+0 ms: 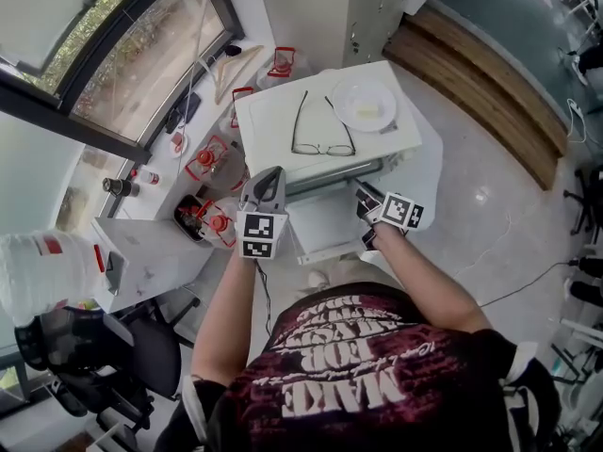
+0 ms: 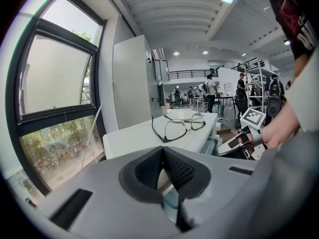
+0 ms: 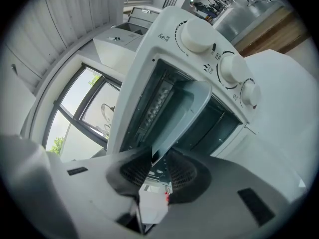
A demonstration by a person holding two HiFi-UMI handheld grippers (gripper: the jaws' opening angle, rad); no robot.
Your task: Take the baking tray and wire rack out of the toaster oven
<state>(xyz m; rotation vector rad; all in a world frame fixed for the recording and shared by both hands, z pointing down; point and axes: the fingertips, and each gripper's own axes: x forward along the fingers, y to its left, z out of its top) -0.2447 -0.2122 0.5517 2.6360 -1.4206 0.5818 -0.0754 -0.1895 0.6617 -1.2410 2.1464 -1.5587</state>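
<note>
The white toaster oven (image 1: 325, 111) (image 3: 164, 39) stands open in front of me. A grey baking tray (image 3: 182, 108) sticks halfway out of its mouth at a slant. My right gripper (image 3: 158, 156) (image 1: 365, 199) is shut on the tray's near corner, at the oven's right side. My left gripper (image 2: 162, 149) (image 1: 271, 175) hangs by the oven's left front corner, its pads meeting at the tips with nothing between them. I cannot make out the wire rack inside the dark cavity.
A pair of glasses (image 1: 320, 125) (image 2: 177, 126) and a white plate (image 1: 363, 102) lie on the oven's top. Three knobs (image 3: 232, 68) line its front. Left of the oven, a cluttered desk (image 1: 151, 252) holds red-capped bottles (image 1: 212, 158). Windows lie beyond.
</note>
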